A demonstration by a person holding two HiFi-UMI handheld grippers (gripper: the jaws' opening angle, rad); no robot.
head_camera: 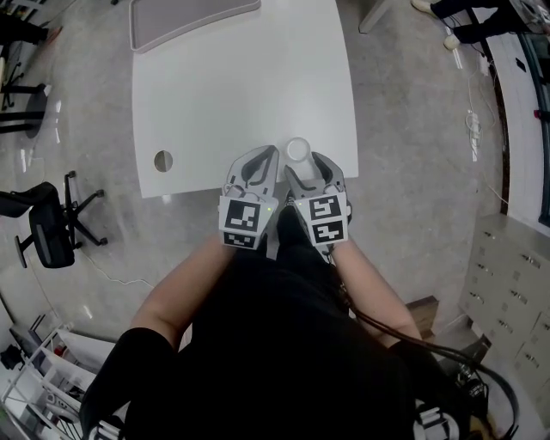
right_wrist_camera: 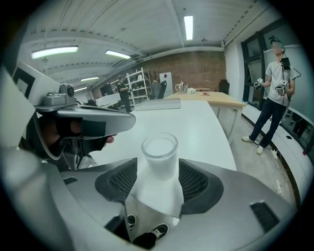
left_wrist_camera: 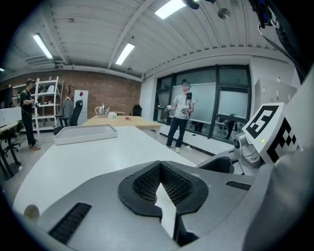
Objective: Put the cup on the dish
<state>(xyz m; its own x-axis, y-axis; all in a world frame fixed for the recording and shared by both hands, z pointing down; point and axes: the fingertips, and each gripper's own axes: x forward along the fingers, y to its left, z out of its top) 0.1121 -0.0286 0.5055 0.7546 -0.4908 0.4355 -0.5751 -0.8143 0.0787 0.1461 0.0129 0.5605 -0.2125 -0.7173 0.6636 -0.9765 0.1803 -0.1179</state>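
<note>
A frosted white cup [head_camera: 297, 149] stands upright near the front edge of the white table [head_camera: 241, 86]. My right gripper [head_camera: 304, 165] is open, and the cup [right_wrist_camera: 159, 149] sits between its two dark pads [right_wrist_camera: 117, 184] with a thin gap on each side. My left gripper [head_camera: 256, 163] hovers just left of the cup with nothing in it; its fingertips meet, so it is shut [left_wrist_camera: 160, 166]. The dish is a flat grey tray [head_camera: 193, 17] at the table's far edge, also visible as a tray [left_wrist_camera: 86, 133] far across the table and as a tray [right_wrist_camera: 157, 104] beyond the cup.
A round cable hole [head_camera: 163, 161] is in the table near its front left. A black office chair [head_camera: 51, 225] stands on the floor to the left, white drawers [head_camera: 516, 292] to the right. A person [left_wrist_camera: 179, 120] stands beyond the table's right side.
</note>
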